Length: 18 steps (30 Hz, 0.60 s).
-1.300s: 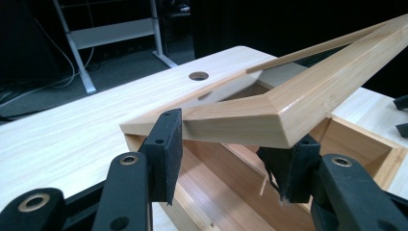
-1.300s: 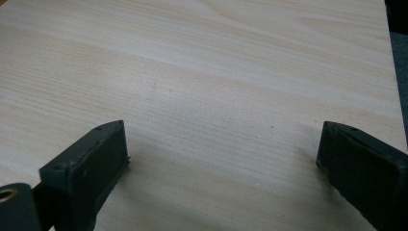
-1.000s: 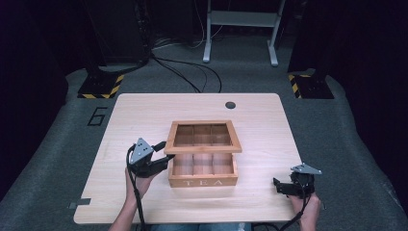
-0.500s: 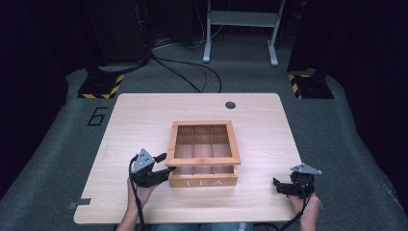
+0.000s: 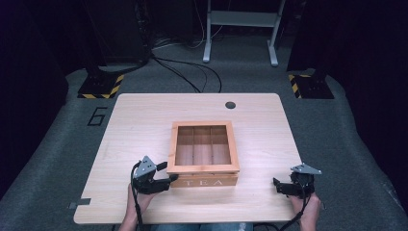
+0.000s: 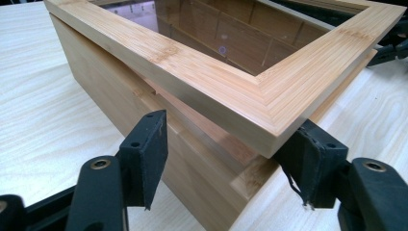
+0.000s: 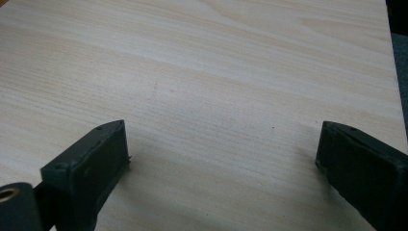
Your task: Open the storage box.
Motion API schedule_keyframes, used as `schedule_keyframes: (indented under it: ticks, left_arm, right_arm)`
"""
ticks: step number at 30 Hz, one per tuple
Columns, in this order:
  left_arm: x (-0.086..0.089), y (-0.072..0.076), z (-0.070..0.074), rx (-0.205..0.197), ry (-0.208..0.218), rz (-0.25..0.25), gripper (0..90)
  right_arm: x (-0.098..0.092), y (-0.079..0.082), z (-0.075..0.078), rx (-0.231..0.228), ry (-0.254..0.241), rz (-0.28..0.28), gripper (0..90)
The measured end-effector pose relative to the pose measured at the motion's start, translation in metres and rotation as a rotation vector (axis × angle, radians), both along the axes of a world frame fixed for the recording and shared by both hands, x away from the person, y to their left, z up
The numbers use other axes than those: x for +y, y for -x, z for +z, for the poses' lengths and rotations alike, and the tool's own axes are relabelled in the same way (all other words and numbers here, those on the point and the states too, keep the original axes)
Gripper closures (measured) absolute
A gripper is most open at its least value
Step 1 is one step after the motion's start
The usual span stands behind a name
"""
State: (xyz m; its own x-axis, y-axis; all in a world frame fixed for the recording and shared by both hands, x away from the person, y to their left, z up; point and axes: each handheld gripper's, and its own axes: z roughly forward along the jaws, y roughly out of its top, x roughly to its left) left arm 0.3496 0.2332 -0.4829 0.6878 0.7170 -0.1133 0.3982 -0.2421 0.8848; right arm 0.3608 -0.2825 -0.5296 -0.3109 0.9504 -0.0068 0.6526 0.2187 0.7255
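A wooden tea box, lettered TEA on its front, stands mid-table. Its glass-windowed lid lies down over the compartments. My left gripper is at the box's front left corner. In the left gripper view the lid's corner juts between the jaws of my left gripper, above the box wall. The jaws have just been opening: the left pad stands clear of the wood, and the right pad sits close by the corner. My right gripper rests open near the table's front right, over bare wood.
The light wooden table has a round black hole at the back. A grey tape mark sits at its front left edge. Dark floor, cables and striped stand bases lie beyond.
The lid, raised and tilted a second ago, has come down flat on the box. My left gripper sank with it toward the front left corner and its jaws spread. The right gripper stayed put.
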Motion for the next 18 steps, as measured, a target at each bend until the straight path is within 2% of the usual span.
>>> schedule_keyframes:
  ticks: [4, 5, 7, 8, 10, 11, 13, 15, 18]
  left_arm:
    - [0.0, 0.0, 0.001, 0.016, -0.009, -0.005, 29.0]
    - [-0.001, 0.0, 0.0, 0.024, -0.026, -0.005, 29.0]
    - [-0.003, 0.002, -0.005, 0.045, -0.077, -0.022, 23.0]
    - [-0.003, 0.002, -0.005, 0.045, -0.077, -0.022, 19.8]
    - [0.0, 0.004, -0.005, 0.045, -0.063, -0.006, 19.2]
    - [0.002, 0.005, -0.004, 0.04, -0.074, 0.004, 14.8]
    - [0.007, 0.007, -0.005, 0.056, -0.069, 0.017, 14.5]
    - [0.013, 0.009, -0.008, 0.068, -0.097, 0.028, 10.0]
    - [0.023, 0.013, -0.017, 0.099, -0.148, 0.056, 7.8]
  right_arm:
    - [0.0, 0.0, 0.0, 0.0, 0.0, -0.001, 3.8]
    - [0.0, 0.0, 0.0, 0.0, 0.0, 0.0, 3.8]
    - [0.0, 0.0, 0.0, 0.0, 0.0, -0.001, 3.8]
    - [0.0, 0.0, 0.0, 0.0, 0.0, -0.001, 3.8]
    - [0.0, 0.0, 0.0, 0.002, -0.002, -0.003, 3.9]
    - [0.0, 0.0, 0.0, 0.0, 0.0, -0.001, 3.9]
    - [0.0, 0.0, 0.0, 0.001, 0.0, -0.002, 3.8]
    - [0.0, 0.0, 0.0, 0.001, -0.001, -0.002, 3.9]
    - [0.0, 0.0, 0.0, 0.001, 0.0, -0.002, 3.9]
